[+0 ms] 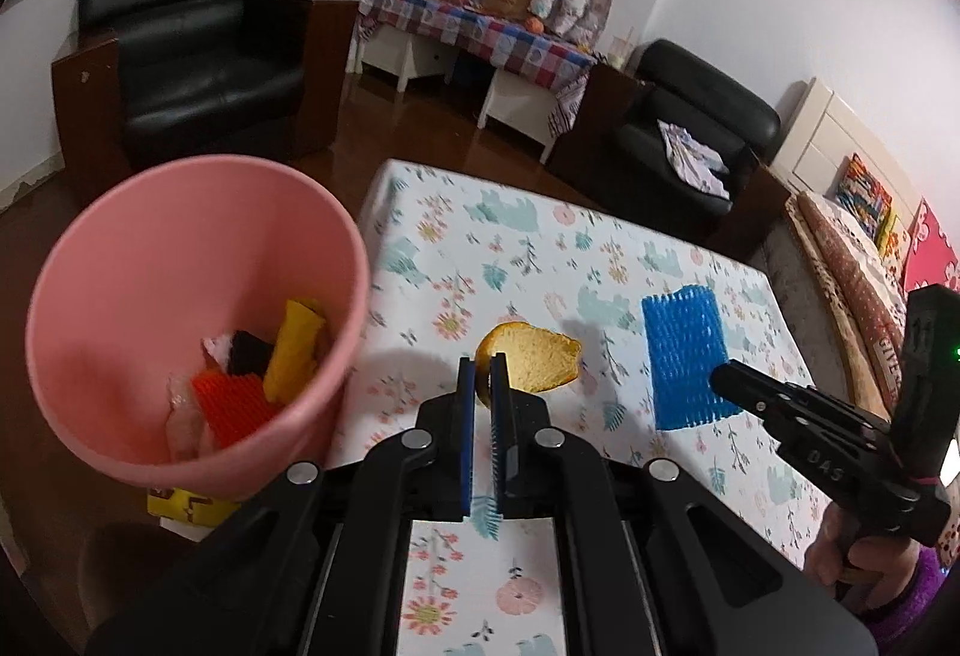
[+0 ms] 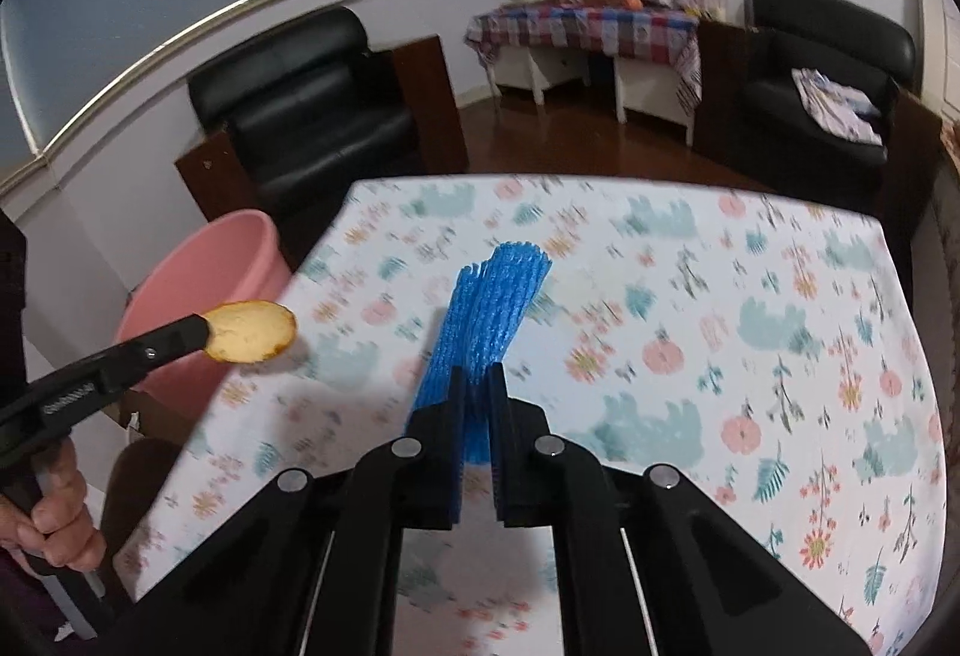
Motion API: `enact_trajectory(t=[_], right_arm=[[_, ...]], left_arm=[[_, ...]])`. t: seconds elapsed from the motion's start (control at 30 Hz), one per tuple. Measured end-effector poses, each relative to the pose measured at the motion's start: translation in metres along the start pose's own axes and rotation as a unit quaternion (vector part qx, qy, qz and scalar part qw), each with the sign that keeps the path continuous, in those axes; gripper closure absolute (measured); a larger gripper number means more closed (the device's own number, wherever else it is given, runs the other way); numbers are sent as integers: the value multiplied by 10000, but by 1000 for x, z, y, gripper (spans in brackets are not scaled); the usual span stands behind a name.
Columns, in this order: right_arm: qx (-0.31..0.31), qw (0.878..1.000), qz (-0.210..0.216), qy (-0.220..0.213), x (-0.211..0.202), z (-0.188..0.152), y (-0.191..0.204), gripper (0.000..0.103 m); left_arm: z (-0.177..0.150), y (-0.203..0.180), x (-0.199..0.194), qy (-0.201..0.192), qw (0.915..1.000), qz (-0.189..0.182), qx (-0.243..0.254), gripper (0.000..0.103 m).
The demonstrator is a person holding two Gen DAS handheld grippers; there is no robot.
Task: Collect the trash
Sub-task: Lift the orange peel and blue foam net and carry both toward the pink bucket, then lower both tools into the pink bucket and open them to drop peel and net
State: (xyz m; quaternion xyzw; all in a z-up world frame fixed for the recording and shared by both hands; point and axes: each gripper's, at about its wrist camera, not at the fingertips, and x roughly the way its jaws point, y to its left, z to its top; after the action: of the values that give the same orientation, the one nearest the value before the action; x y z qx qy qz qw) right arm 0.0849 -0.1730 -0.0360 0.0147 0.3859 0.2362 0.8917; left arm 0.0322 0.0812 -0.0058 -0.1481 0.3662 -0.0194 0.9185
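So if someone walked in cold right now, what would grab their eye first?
Probably the pink bin beside the table's left edge, already holding colourful scraps. Next, the orange peel pinched in the left gripper above the floral tablecloth, and the blue foam net clamped in the right gripper.

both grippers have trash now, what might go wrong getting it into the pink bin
1. The left gripper pinches only the edge of the orange peel, so the peel could pivot or slip out before it is over the pink bin.
2. The blue foam net juts far beyond the right gripper; the floppy end may catch the rim.
3. The bin stands off the table's left edge; bringing both grippers there together risks a clash.
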Motion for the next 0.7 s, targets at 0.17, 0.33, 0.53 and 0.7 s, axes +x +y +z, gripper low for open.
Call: enact_trajectory(t=[0.17,0.33,0.53,0.7], right_arm=[[-289,9992,233,-156,-5,15,29,97],[-667,9958,570,-272,-1,33,72,97],[-1007,9898,978,-245,13,52,121,97],[-1257,9854,1136,-166,32,62,159,97]], left_arm=[[8,18,-16,-231,9995,176,-121,99],[17,43,-35,-508,9970,501,-285,99],[22,74,-56,-779,9903,1061,-436,99],[20,94,-66,-806,9865,1308,-572,99]])
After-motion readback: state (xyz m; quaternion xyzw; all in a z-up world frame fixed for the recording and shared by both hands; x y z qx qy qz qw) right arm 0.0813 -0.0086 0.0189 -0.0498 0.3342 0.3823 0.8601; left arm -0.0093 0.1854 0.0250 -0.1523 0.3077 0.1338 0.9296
